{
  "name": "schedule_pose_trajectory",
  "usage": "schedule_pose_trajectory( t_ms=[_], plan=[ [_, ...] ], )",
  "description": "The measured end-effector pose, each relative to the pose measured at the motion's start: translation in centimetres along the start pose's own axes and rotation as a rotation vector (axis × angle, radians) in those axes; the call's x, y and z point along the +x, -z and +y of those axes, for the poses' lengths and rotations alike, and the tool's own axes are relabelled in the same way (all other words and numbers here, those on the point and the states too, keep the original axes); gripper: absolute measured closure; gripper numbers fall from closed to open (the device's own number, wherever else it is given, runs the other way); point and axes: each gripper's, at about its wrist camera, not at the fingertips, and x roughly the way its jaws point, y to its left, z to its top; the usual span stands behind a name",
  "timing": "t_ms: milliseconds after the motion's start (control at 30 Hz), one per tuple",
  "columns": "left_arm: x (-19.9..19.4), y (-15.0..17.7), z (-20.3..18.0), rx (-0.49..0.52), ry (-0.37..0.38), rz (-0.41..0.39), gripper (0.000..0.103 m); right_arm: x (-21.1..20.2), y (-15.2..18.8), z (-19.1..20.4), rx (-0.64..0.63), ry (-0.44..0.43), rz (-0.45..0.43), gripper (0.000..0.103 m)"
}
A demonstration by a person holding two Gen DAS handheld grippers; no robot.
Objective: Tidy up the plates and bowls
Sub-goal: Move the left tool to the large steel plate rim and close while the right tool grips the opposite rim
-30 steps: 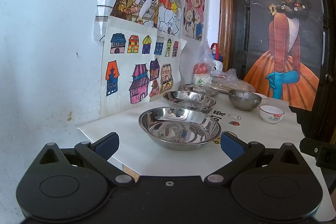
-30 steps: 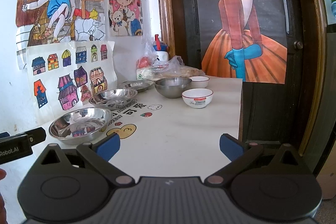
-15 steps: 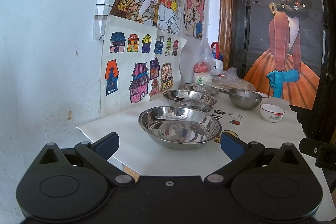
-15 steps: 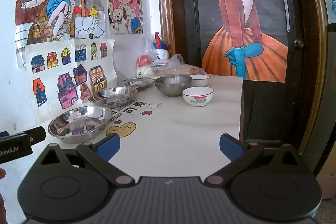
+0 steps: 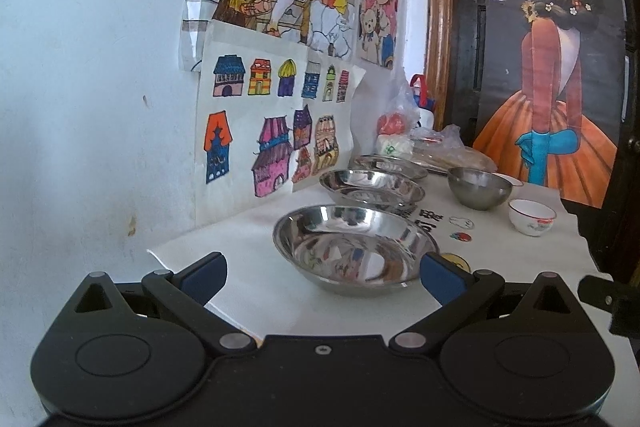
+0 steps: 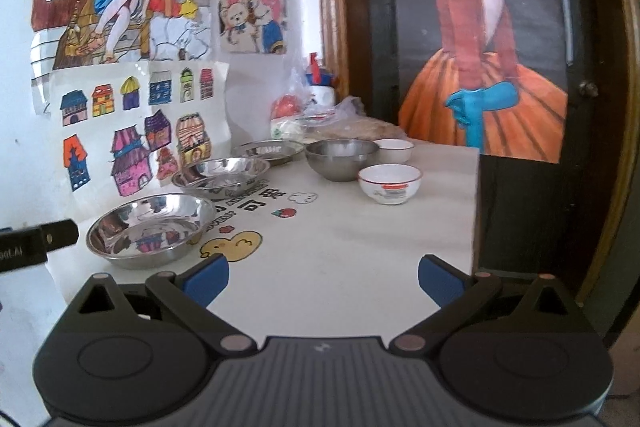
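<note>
1. Along the drawing-covered wall, the white printed surface [image 6: 360, 251] carries all the dishes; it ends at a dark door bearing a poster of a girl in an orange dress [image 6: 484, 83].
2. Nearest both cameras sits the large shallow stainless-steel plate [image 5: 354, 247] [image 6: 150, 229], empty, at the near wall-side corner of the surface.
3. Behind it, close to the wall, stands a second shallow steel plate [image 5: 372, 185] [image 6: 222, 175], and behind that a third steel plate [image 5: 390, 165] [image 6: 269, 151]; the three form a row, each apart from the next.
4. A deep round steel bowl [image 5: 479, 187] [image 6: 342, 158] stands beside the third plate, further from the wall.
5. A small white ceramic bowl with a red rim [image 5: 532, 215] [image 6: 390, 183] sits just in front of the steel bowl; another white bowl [image 6: 394, 149] stands behind it, touching or nearly touching the steel bowl.
6. The left gripper [image 5: 322, 277] hovers just before the nearest plate, jaws spread wide, holding nothing.
7. The right gripper [image 6: 323, 279] hangs over bare surface, jaws equally wide and empty.
</note>
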Motion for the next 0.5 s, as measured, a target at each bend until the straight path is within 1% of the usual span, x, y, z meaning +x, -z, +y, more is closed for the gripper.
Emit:
schedule_pose_trajectory(
  t_ms=[133,200,333,500],
  plan=[
    [1.3,-1.3,0.7,0.028,-0.019,0.001,0.001,1.6,-1.2,-0.1,-0.041,-0.027,0.021,0.000],
    [2.2,-1.9,1.0,0.045,-0.028,0.010,0.001,2.6,-2.0,-0.1,-0.050,-0.062,0.036,0.000],
    [4.1,-3.1,1.6,0.056,-0.020,0.045,0.001,4.8,-3.6,0.0,-0.065,-0.141,0.073,0.000],
    [6.5,-3.7,2.5,0.045,0.003,0.103,0.001,7.3,-5.7,0.6,-0.090,-0.199,0.095,0.000]
  ],
)
